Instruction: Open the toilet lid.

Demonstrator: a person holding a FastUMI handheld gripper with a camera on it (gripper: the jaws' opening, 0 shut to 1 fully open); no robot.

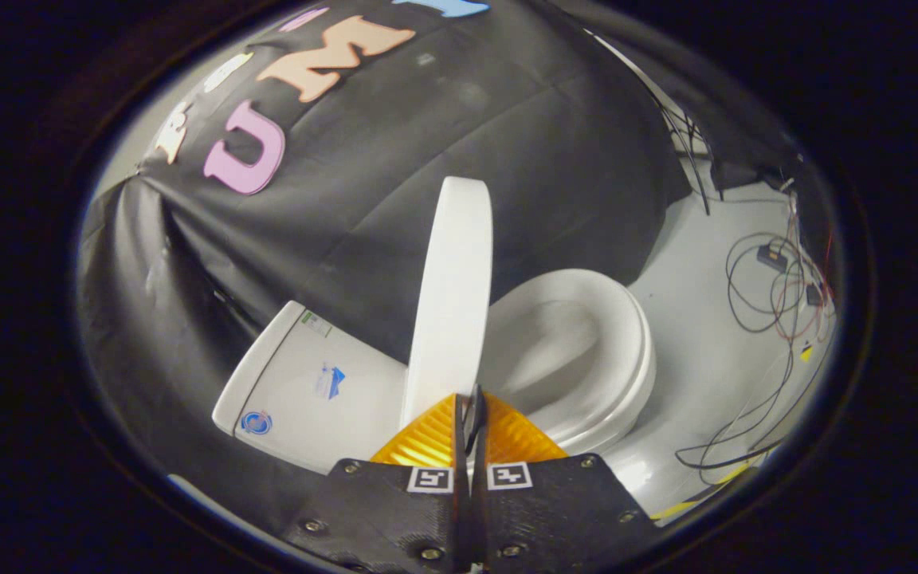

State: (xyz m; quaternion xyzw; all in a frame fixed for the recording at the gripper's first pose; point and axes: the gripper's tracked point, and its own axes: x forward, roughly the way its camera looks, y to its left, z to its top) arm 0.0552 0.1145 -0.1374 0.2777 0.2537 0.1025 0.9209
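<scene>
A white toilet stands against the booth's black cloth wall, seen tilted. Its lid [455, 279] is raised and shows edge-on, standing between the tank [307, 383] and the seat [634, 359]. The seat lies flat over the bowl [555, 343], uncovered. My gripper [472, 396] is shut, its fingers pressed together with nothing between them. The fingertips sit right at the near rim of the raised lid; whether they touch it I cannot tell.
The tank has small stickers on its face. Pale floor [706, 335] runs beyond the seat, strewn with loose black and red cables [778, 295] and small boxes. The black cloth wall [395, 159] hangs close behind the toilet.
</scene>
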